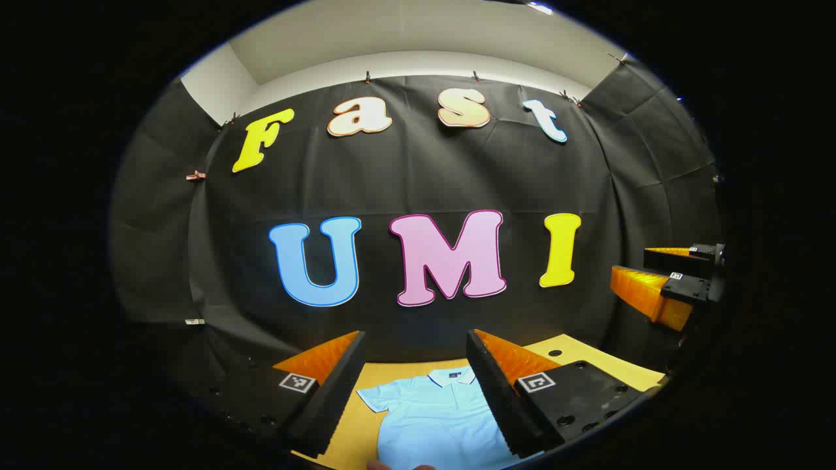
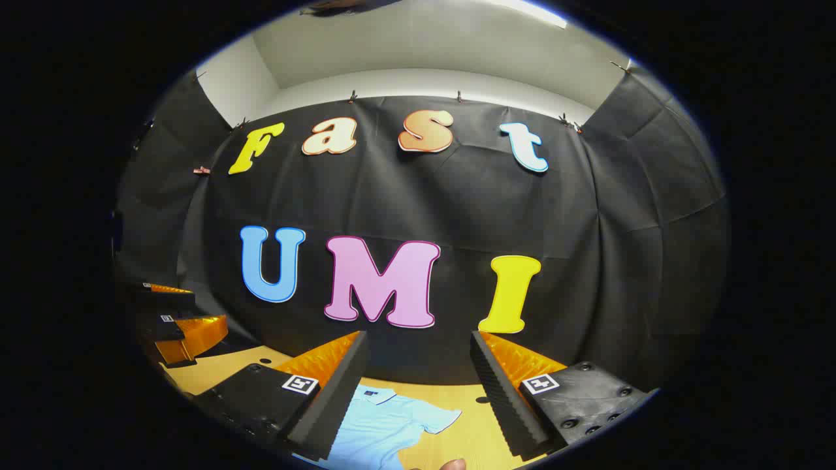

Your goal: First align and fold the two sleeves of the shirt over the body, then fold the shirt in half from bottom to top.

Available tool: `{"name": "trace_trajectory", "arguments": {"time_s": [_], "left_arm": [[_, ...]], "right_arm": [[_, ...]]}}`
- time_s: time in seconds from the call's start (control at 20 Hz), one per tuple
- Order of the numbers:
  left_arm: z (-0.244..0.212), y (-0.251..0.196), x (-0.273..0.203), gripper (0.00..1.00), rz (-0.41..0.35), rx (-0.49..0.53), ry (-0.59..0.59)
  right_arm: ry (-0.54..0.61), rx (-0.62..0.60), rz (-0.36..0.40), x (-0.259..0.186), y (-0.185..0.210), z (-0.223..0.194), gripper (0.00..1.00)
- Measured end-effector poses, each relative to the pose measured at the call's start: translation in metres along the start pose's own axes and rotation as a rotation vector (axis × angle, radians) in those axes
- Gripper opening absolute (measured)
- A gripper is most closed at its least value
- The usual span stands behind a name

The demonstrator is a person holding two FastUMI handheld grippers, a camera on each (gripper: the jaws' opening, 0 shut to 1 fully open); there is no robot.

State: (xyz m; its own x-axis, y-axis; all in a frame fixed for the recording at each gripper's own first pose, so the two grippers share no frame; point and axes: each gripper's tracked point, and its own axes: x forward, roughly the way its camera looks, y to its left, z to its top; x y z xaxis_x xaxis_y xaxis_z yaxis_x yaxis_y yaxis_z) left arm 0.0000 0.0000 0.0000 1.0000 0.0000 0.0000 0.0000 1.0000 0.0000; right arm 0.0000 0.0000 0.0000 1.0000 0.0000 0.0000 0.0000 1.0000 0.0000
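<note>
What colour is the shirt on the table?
Light blue shirt, with a darker line edging the collar; the left gripper view shows it best.

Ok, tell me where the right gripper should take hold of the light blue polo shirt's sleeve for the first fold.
Grip the outer hem of the short sleeve that sticks out sideways from the light blue polo shirt, probably coming down from above on its outer side. The shirt lies flat on the tan table, so only that free edge offers a pinch. The right gripper is open above it.
</note>
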Motion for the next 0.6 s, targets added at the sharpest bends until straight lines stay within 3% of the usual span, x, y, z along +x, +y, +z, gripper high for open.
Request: {"name": "trace_trajectory", "arguments": {"time_s": [0.6], "left_arm": [[0.008,0.003,0.002,0.96,-0.016,0.016,-0.044]], "right_arm": [[0.033,0.003,-0.021,0.005,0.008,-0.009,0.96]]}}
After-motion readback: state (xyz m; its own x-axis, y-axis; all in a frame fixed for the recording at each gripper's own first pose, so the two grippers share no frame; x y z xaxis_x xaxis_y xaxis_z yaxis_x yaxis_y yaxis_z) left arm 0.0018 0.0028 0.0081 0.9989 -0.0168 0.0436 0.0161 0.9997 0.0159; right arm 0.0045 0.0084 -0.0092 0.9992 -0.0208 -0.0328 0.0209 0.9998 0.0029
